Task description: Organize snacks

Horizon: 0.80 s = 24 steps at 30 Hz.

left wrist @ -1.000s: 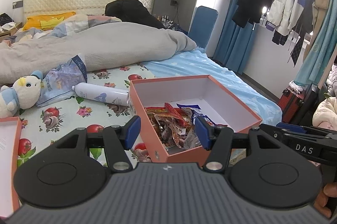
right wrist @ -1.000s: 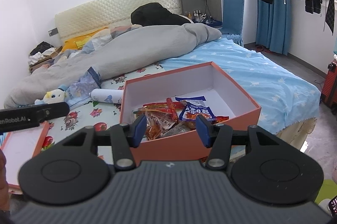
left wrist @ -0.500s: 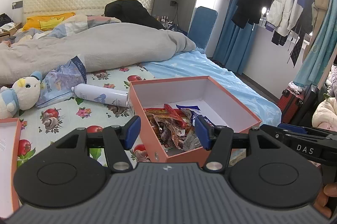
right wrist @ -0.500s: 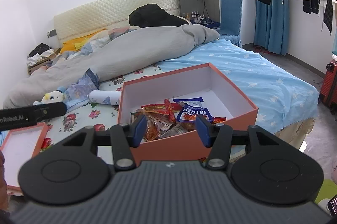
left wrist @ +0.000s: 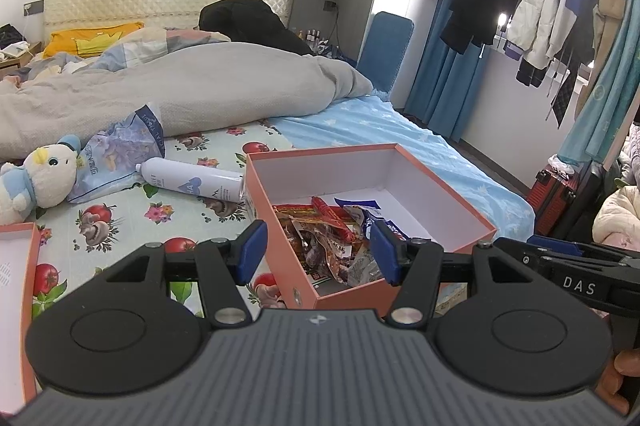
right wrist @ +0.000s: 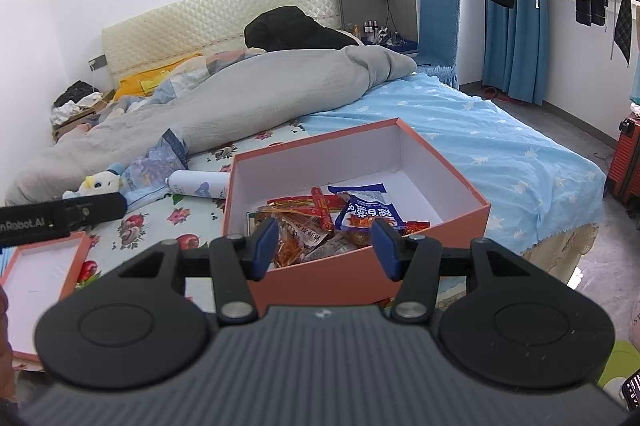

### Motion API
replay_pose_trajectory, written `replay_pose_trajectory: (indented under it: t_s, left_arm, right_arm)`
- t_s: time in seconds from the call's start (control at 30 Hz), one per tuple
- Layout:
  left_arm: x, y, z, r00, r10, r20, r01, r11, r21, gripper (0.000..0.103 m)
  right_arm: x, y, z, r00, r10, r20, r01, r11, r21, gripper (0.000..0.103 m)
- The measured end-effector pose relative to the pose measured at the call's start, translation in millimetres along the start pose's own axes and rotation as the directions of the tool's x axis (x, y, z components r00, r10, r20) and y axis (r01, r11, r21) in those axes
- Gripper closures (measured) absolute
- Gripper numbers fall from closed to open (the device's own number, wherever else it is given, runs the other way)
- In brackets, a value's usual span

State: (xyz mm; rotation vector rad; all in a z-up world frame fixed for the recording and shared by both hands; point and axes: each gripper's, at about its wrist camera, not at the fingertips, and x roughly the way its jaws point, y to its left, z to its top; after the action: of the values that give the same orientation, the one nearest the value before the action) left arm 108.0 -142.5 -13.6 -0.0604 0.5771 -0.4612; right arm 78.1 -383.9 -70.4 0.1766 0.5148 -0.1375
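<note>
An open orange box (left wrist: 472, 228) (right wrist: 440, 153) with a white inside stands on the bed near its foot. Several snack packets (left wrist: 320, 230) (right wrist: 316, 222) lie piled in its near corner, red and orange ones and a blue one (right wrist: 368, 211). My left gripper (left wrist: 318, 256) is open and empty, held above the box's near left corner. My right gripper (right wrist: 326, 246) is open and empty, just short of the box's near wall. The box's orange lid (left wrist: 16, 266) (right wrist: 44, 274) lies upside down to the left.
A white spray can (left wrist: 192, 181) lies on the fruit-print sheet left of the box, with a blue bag (left wrist: 120, 153) and a plush toy (left wrist: 36, 173) beyond. A grey duvet (left wrist: 180, 89) covers the bed's far half. A red suitcase (left wrist: 560, 197) stands right.
Both grippers have drawn back slightly and risen, so the box sits a little lower and farther in both views. Jaws stay open; nothing was picked up.
</note>
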Motion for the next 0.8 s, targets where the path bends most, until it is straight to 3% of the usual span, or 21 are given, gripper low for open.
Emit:
replay_pose_trajectory:
  t_s: [0.13,0.3,0.33,0.43,0.8]
  left_arm:
    - [0.5,0.6,0.2,1.000,0.002,-0.013,-0.002,1.000,-0.009,0.038]
    - [-0.1,2.2,1.8,1.000,-0.006,-0.007,0.006,1.000,-0.016,0.006]
    - [0.0,1.3,2.1,1.000,0.000,-0.008,0.000,1.000,-0.009,0.005]
    - [1.6,0.1,2.7,1.000,0.017,-0.017,-0.017,1.000,-0.003,0.003]
    - [6.2,3.6,1.6,0.998,0.045,-0.044,-0.045,0.999,-0.014,0.003]
  right_arm:
    - [0.1,0.3,0.1,1.000,-0.002,-0.003,0.002,1.000,0.003,0.049]
    - [1.0,-0.9,0.5,1.000,-0.007,-0.004,0.007,1.000,0.005,0.049]
    - [2.2,-1.4,0.5,1.000,-0.008,-0.008,0.008,1.000,0.004,0.047]
    - [4.5,-2.6,-0.7,1.000,-0.022,-0.008,0.022,1.000,0.003,0.012]
    - [8.2,-8.4,-1.4,0.999,-0.029,-0.015,0.030,0.999,0.018,0.011]
